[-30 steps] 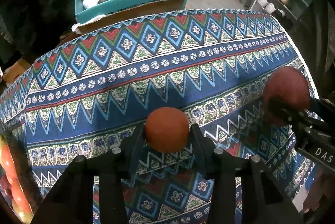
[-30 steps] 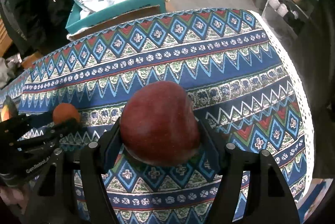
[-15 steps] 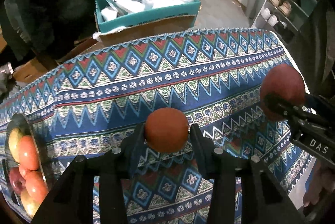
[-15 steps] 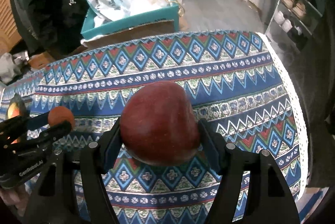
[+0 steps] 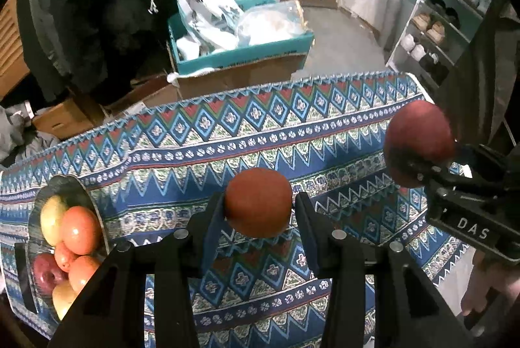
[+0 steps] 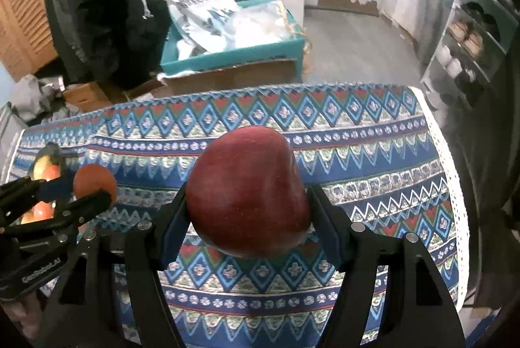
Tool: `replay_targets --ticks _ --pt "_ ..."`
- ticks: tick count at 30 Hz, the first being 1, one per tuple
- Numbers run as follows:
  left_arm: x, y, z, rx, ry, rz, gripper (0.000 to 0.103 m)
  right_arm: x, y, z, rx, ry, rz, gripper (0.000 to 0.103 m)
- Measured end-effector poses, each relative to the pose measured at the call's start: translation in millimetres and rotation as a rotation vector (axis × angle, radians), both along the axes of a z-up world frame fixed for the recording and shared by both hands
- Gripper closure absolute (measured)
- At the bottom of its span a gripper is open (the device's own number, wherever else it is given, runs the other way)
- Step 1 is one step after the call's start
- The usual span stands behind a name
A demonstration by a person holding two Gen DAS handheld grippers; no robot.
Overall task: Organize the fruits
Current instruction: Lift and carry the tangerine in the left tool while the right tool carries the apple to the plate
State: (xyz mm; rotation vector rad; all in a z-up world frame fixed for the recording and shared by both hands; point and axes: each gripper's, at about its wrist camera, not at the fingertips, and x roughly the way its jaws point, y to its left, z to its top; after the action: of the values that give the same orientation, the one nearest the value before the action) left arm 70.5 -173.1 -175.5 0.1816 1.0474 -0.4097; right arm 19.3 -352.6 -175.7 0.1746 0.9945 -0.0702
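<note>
My left gripper (image 5: 260, 211) is clamped on an orange (image 5: 258, 201), held above the cloth (image 5: 227, 133). My right gripper (image 6: 248, 211) is closed around a red apple (image 6: 247, 192), also clear of the cloth. At the table's left edge sits a bowl (image 5: 57, 185) of fruit (image 5: 79, 229).

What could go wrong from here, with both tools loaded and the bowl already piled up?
1. The bowl is heaped with fruit; adding more may send a piece rolling onto the cloth.
2. The red apple bulges well beyond the right tool pads, so a tilt could slip it.
3. The left tool, holding the orange fruit, is close beside the right one; they may collide near the bowl.
</note>
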Motion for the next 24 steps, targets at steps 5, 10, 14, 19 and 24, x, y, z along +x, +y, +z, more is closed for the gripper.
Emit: replay_targets --ticks 5,10,14,19,24 --pt "-5.6 15.5 14.7 -0.018 -0.012 0.012 0.058 -2.3 13.3 15.7 0.006 -0.028 0.027 0.033" --pt "-11.0 34.6 28.9 -0.028 -0.038 0.034 0.058 -3.4 27.3 31.0 0.014 -0.058 0.057 0.033" --pt "-12.9 51.1 38.2 -0.04 -0.048 0.058 0.058 -2.4 44.0 44.6 0.014 -0.082 0.086 0.033" --pt "-14.3 73.7 46.0 -0.049 -0.065 0.09 0.058 1.8 64.7 56.3 0.023 -0.102 0.125 0.033" --pt "-14.2 100.8 48.5 -0.059 -0.068 0.137 0.058 9.4 89.9 62.7 0.026 -0.113 0.165 0.033"
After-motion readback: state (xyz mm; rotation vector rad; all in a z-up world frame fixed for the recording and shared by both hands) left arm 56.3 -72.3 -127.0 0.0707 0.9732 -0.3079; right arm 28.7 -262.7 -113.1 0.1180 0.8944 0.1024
